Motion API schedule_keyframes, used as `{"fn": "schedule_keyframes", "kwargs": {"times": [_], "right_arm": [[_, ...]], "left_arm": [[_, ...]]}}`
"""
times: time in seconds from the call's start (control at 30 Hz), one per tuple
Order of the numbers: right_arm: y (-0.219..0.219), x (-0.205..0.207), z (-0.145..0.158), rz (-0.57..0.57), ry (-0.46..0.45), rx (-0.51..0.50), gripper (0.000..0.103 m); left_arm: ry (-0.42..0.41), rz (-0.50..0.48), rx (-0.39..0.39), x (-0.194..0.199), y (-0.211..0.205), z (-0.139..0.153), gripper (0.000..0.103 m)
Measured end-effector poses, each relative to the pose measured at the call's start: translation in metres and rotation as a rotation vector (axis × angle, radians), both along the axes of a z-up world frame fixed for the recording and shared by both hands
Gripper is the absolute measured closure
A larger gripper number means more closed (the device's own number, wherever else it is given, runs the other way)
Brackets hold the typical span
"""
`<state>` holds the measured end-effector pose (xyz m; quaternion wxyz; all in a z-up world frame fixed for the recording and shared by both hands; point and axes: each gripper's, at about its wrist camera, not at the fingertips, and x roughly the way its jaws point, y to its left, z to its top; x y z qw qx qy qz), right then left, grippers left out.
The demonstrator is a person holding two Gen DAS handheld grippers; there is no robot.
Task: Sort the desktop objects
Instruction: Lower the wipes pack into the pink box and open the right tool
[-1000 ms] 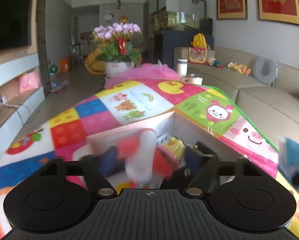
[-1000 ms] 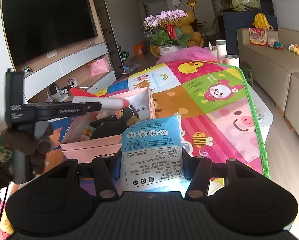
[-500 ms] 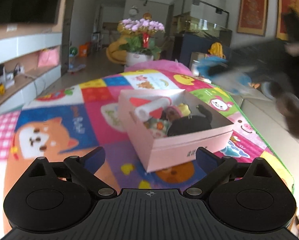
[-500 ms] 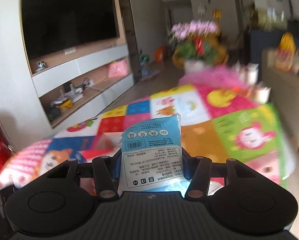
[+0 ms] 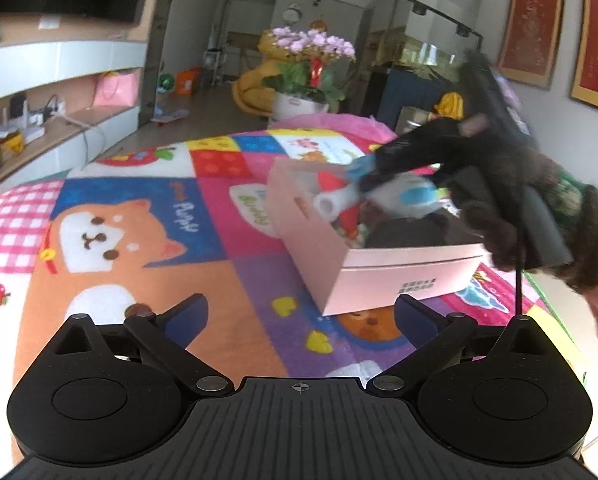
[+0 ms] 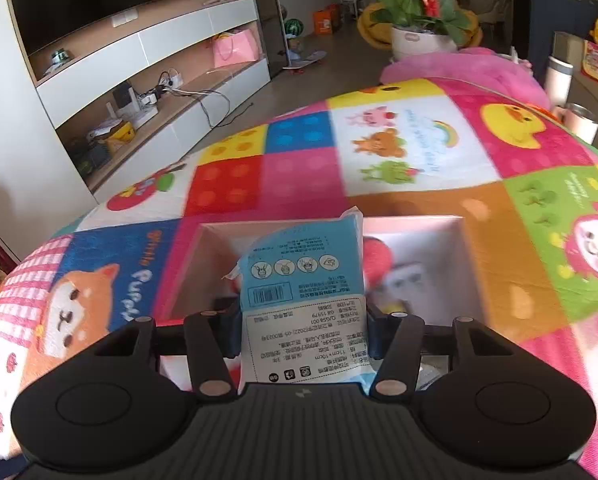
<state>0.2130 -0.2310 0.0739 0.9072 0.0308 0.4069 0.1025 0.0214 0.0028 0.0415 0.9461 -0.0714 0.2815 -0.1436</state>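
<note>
The left gripper (image 5: 299, 316) hangs with jaws open and empty, near the pink box (image 5: 379, 276). That box already holds several items. Above it, the right gripper (image 6: 301, 334) clamps a blue-and-white packet (image 6: 305, 300), not yet released.

Left gripper (image 5: 299, 316) held low at 6 o'clock of its own view, jaws spread wide, nothing between the blue-padded fingers (image 5: 187, 316). Right gripper (image 6: 301, 320) tilted downward, jaws clamped on a packet (image 6: 303, 304) at 12 o'clock of its body. Seen from the left wrist view at 3 o'clock: right gripper (image 5: 379, 178) reaching in toward 9 o'clock, gripped by a right hand (image 5: 539, 216) in a dark furry glove.
</note>
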Motion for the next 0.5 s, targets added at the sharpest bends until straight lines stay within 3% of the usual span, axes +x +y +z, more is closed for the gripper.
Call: {"fn": "schedule_keyframes", "kwargs": {"times": [0.1, 0.17, 0.3, 0.4, 0.5], "right_arm": [[-0.014, -0.003, 0.0, -0.044, -0.035, -0.066, 0.049], [-0.018, 0.0, -0.003, -0.058, -0.033, -0.06, 0.048], [-0.012, 0.01, -0.004, -0.047, -0.029, 0.005, 0.045], [-0.006, 0.014, -0.001, -0.021, -0.016, 0.08, 0.031], [-0.006, 0.007, 0.004, 0.027, -0.018, 0.156, 0.033]], "left_arm": [[0.015, -0.013, -0.015, 0.003, -0.006, -0.004, 0.001], [0.016, -0.034, -0.013, 0.004, -0.014, -0.006, 0.001], [0.021, -0.05, 0.005, 0.001, -0.022, -0.007, 0.001], [0.019, -0.032, 0.011, -0.001, -0.017, -0.006, 0.001], [0.025, 0.0, 0.003, 0.0, -0.008, -0.006, 0.001]]}}
